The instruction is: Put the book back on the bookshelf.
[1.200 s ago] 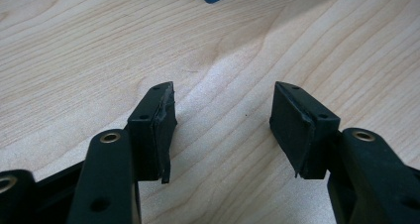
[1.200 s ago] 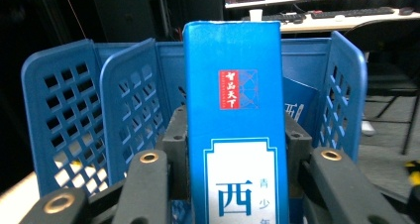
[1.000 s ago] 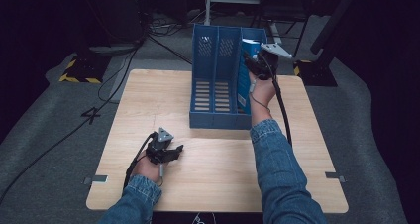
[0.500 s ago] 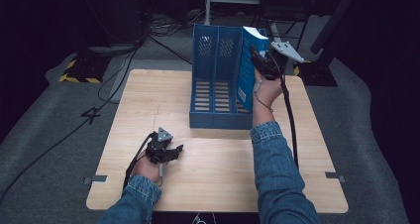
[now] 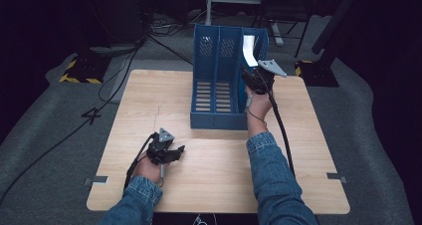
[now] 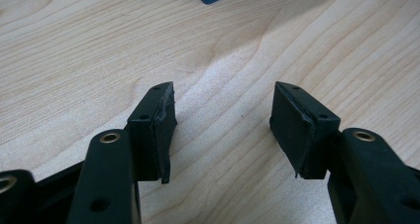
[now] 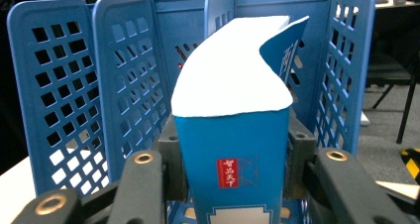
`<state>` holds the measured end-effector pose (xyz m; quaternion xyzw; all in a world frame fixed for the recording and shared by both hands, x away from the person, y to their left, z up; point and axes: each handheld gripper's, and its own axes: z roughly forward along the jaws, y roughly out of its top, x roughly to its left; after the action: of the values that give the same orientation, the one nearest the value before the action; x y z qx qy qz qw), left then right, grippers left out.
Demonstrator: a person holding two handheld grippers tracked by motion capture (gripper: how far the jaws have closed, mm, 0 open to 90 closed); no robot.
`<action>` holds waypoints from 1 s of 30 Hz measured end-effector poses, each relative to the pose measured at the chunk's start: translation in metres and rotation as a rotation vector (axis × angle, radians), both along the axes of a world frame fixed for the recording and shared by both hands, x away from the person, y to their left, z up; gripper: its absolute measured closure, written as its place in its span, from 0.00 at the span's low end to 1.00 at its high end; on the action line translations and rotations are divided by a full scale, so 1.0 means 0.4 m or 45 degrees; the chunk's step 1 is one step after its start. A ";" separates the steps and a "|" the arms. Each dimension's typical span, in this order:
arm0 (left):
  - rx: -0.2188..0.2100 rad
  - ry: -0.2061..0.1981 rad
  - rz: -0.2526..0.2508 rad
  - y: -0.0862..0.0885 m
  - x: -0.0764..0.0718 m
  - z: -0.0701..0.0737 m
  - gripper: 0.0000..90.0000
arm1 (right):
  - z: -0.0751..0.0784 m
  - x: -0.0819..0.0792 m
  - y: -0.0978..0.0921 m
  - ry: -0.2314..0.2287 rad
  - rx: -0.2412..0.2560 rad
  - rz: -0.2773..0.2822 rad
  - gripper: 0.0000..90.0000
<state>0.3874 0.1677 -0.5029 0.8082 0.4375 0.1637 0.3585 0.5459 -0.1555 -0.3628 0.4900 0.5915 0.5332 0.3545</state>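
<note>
Wooden table, blue file rack, right gripper clamping blue booklet, left gripper agape

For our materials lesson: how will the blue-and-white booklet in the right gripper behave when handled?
Probably floppy: the booklet curls over above the right gripper. Likely light, since a low pinch holds it. It may snag on the file rack.

The counter was pale, matt wood with visible grain, the perforated file rack smooth blue plastic, the folded booklet blue-and-white paper, and each claw's pads matt black rubber.
</note>
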 end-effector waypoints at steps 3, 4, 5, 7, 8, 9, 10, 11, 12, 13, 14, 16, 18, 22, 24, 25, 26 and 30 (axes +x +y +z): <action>0.006 0.002 -0.002 -0.001 -0.001 0.000 0.48 | 0.005 -0.003 -0.011 0.036 0.039 0.033 0.57; 0.008 -0.001 -0.003 -0.001 0.000 0.000 0.48 | 0.009 -0.007 -0.015 0.041 0.040 0.043 0.55; 0.007 -0.001 -0.002 -0.001 -0.001 0.000 0.48 | 0.013 -0.011 -0.017 0.040 0.036 0.050 0.53; 0.013 -0.003 -0.004 -0.002 -0.001 0.000 0.48 | 0.028 -0.027 -0.023 0.025 0.008 0.063 0.50; 0.017 -0.004 -0.005 -0.002 -0.001 0.000 0.48 | 0.040 -0.039 -0.027 0.018 -0.001 0.070 0.48; 0.018 -0.006 -0.005 -0.002 -0.002 0.000 0.47 | 0.048 -0.047 -0.030 0.014 -0.005 0.077 0.46; 0.025 -0.007 -0.005 -0.002 -0.003 0.000 0.47 | 0.055 -0.053 -0.033 0.011 -0.012 0.084 0.46; 0.027 -0.008 0.001 -0.001 -0.004 0.000 0.47 | 0.063 -0.061 -0.036 0.014 -0.015 0.086 0.46; 0.034 -0.012 0.002 0.000 -0.006 0.000 0.47 | 0.071 -0.071 -0.039 0.011 -0.017 0.089 0.45; 0.031 -0.013 0.000 0.002 -0.007 -0.001 0.47 | 0.079 -0.081 -0.043 0.003 -0.022 0.095 0.45; 0.035 -0.016 -0.001 0.006 -0.009 -0.001 0.47 | 0.087 -0.092 -0.046 -0.004 -0.032 0.103 0.45; 0.038 -0.012 -0.002 0.013 -0.012 0.000 0.46 | 0.103 -0.115 -0.052 -0.012 -0.053 0.125 0.45; 0.033 -0.011 0.007 0.021 -0.018 -0.001 0.44 | 0.119 -0.139 -0.059 -0.006 -0.078 0.158 0.45; 0.034 -0.014 0.009 0.036 -0.028 -0.002 0.43 | 0.134 -0.177 -0.074 -0.001 -0.107 0.208 0.44; 0.035 -0.006 0.002 0.047 -0.035 -0.002 0.42 | 0.137 -0.201 -0.088 0.007 -0.128 0.249 0.42; 0.030 -0.006 -0.001 0.051 -0.037 -0.002 0.41 | 0.137 -0.211 -0.096 0.022 -0.133 0.269 0.41; 0.032 -0.011 -0.006 0.057 -0.039 -0.002 0.41 | 0.135 -0.223 -0.104 0.030 -0.126 0.287 0.41; 0.034 -0.009 -0.007 0.070 -0.046 -0.002 0.41 | 0.126 -0.272 -0.136 0.034 -0.161 0.336 0.40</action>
<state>0.3690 0.1958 -0.5036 0.8137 0.4318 0.1713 0.3495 0.4370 -0.2100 -0.3124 0.3916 0.6880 0.5303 0.3036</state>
